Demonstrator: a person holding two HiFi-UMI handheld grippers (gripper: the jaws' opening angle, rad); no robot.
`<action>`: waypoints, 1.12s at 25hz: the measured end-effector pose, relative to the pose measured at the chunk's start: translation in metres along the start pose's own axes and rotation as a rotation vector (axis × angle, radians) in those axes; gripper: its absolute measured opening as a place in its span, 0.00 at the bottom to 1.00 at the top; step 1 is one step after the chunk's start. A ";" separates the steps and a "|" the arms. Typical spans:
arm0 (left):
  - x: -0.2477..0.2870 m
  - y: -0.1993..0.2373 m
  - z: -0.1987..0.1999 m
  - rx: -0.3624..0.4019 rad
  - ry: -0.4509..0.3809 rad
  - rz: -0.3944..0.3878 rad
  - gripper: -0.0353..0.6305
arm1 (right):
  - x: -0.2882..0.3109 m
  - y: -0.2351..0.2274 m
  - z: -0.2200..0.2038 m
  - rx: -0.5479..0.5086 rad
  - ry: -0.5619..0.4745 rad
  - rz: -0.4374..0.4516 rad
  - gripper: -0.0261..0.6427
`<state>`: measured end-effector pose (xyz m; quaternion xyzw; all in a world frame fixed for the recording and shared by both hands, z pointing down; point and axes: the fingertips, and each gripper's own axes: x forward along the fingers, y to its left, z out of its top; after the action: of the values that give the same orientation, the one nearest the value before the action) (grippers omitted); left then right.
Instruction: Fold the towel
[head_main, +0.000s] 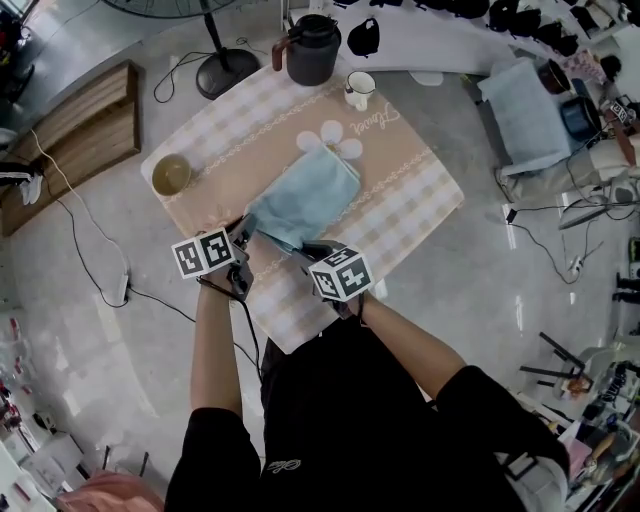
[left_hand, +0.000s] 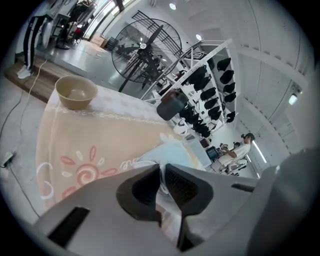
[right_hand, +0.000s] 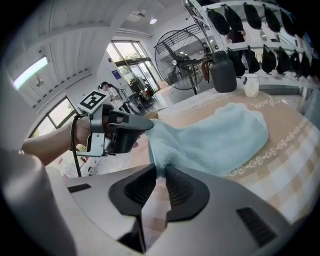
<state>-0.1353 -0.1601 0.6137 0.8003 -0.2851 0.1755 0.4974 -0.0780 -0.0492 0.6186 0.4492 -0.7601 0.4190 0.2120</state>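
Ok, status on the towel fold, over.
Left gripper and right gripper both shut on the towel, near corners. Near edge held off the mat, far end lying flat. Bowl, mug and jug stand clear of it.

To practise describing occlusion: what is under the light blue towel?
The beige checked tablecloth lies under the towel, which overlaps a white flower print. Anything else beneath is hidden.

Your light blue towel (head_main: 305, 200), half lifted
Its near edge is raised; the far part rests on the checked cloth (head_main: 425, 195).
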 end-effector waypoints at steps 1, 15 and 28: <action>0.003 -0.006 0.003 0.004 -0.003 0.003 0.11 | -0.004 -0.004 0.003 -0.003 -0.001 0.004 0.13; 0.081 -0.078 0.046 0.042 -0.042 0.057 0.11 | -0.055 -0.091 0.047 0.014 -0.041 0.075 0.13; 0.158 -0.119 0.069 0.060 -0.055 0.107 0.11 | -0.080 -0.177 0.073 0.031 -0.030 0.119 0.13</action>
<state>0.0624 -0.2257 0.5893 0.8031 -0.3357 0.1880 0.4550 0.1185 -0.1127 0.6004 0.4129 -0.7819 0.4358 0.1681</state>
